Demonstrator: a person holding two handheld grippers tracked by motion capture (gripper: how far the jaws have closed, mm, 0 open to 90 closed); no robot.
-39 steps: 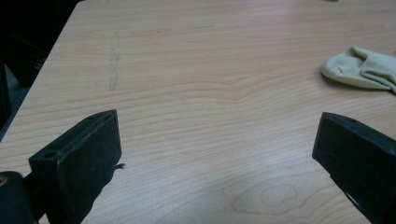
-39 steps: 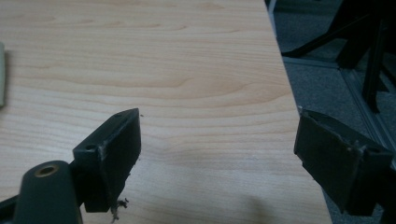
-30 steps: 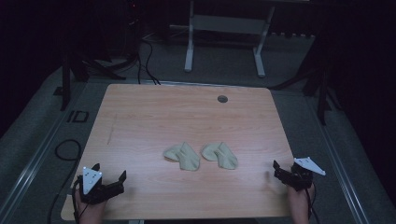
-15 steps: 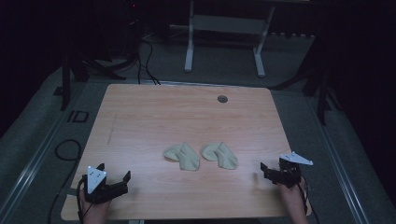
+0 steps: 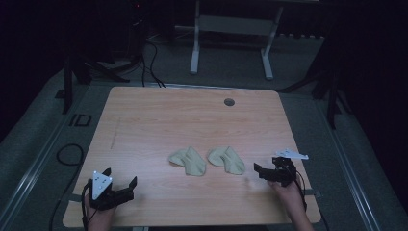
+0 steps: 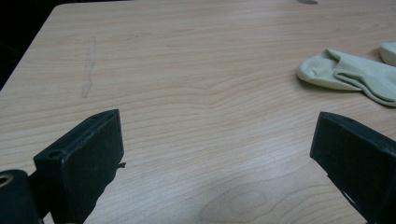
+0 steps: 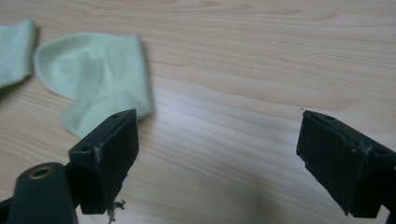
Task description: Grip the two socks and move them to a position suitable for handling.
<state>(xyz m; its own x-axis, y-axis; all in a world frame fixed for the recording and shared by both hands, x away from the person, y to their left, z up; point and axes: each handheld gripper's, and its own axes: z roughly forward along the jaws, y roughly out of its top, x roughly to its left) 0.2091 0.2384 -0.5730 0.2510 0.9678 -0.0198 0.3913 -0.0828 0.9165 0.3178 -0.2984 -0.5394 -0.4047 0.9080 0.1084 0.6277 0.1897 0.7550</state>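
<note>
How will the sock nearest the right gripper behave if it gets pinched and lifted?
The right sock lies flat and creased, so it will probably droop limply. Thin knit fabric suggests it is light. Pushed by the open right gripper, it would likely bunch rather than slide.

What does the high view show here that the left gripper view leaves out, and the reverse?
High view alone: the right gripper, open and close to the right sock, the person's hands, the floor and cables beyond the table. Left gripper view alone: close detail of the left gripper, its jaws wide apart over bare wood, and a faint scuff mark. Both share: the tabletop, the left sock and the round hole at the far edge.
</note>
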